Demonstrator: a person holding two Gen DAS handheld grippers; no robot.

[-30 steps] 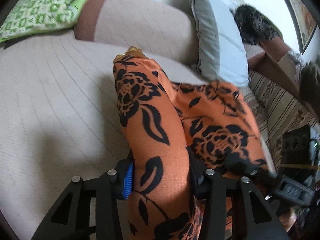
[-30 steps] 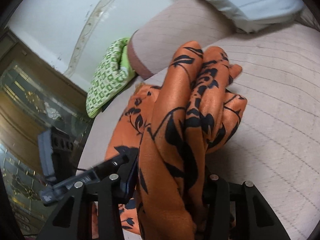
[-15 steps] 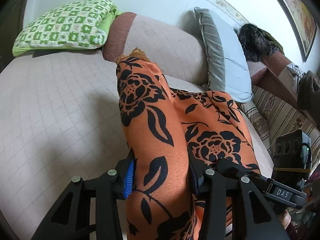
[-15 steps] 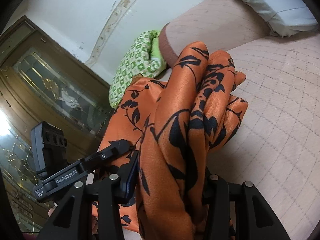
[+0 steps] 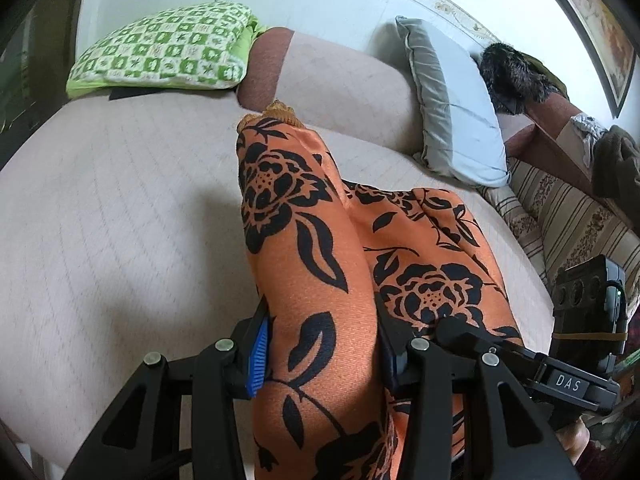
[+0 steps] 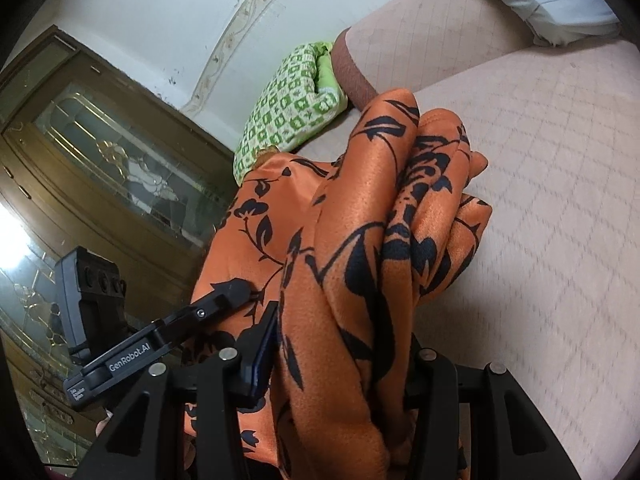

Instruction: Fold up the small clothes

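Above the beige sofa (image 5: 120, 220), the orange flowered garment (image 5: 320, 300) hangs bunched between both tongs. Left tongs (image 5: 324, 356) are clamped on one bunched fold; right tongs (image 6: 344, 364) are clamped on another, cloth spanning between them.

This is a home, a lived-in sitting room. A wide beige quilted sofa (image 5: 120, 216) fills most of the space, with a rounded backrest (image 5: 344, 80) against a pale wall trimmed with a patterned border (image 6: 240, 28). A green-and-white checked cushion (image 5: 168, 48) sits at one end and a grey pillow (image 5: 452, 104) leans further along. Beside it is a striped upholstered seat (image 5: 560, 216), a framed picture (image 5: 600, 28) hangs above, and there is a wooden door with decorative leaded glass (image 6: 112, 152)
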